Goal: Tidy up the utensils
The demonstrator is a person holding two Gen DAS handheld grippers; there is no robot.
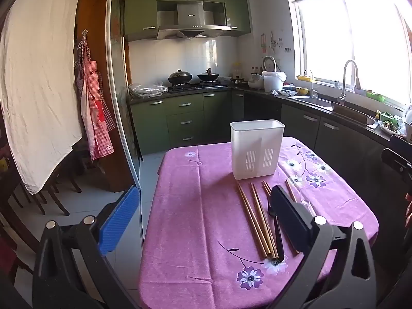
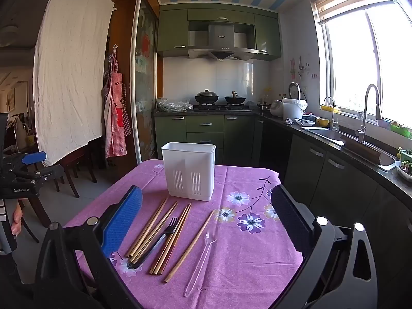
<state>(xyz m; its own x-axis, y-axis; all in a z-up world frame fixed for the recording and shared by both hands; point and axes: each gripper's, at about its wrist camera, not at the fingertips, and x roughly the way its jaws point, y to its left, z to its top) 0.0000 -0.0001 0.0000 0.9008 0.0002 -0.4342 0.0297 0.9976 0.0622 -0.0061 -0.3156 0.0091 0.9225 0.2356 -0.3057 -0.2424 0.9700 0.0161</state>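
1. Lying side by side on the pink floral tablecloth (image 2: 231,270), the utensils sit at the near middle of the small table: several long wooden chopsticks (image 2: 150,229), a black plastic fork (image 2: 164,234) and a clear plastic spoon (image 2: 202,249).
2. The fork rests among the chopsticks on the left, tines pointing far; one chopstick lies a little apart to its right, and the spoon lies rightmost.
3. A white rectangular plastic utensil holder (image 2: 189,171) with slotted vents low on its near face stands upright at the far side of the table, just beyond the chopstick tips.
4. The right gripper (image 2: 206,221) hangs above the near edge of the table with its jaws spread wide and nothing between them; the utensils show in the gap.
5. The left gripper (image 1: 203,219) sits off the table's left near corner, jaws likewise wide apart and holding nothing.
6. From the left wrist view, its black right finger (image 1: 291,213) overlaps the chopsticks (image 1: 255,221) and the fork (image 1: 276,231), with the holder (image 1: 256,149) beyond.
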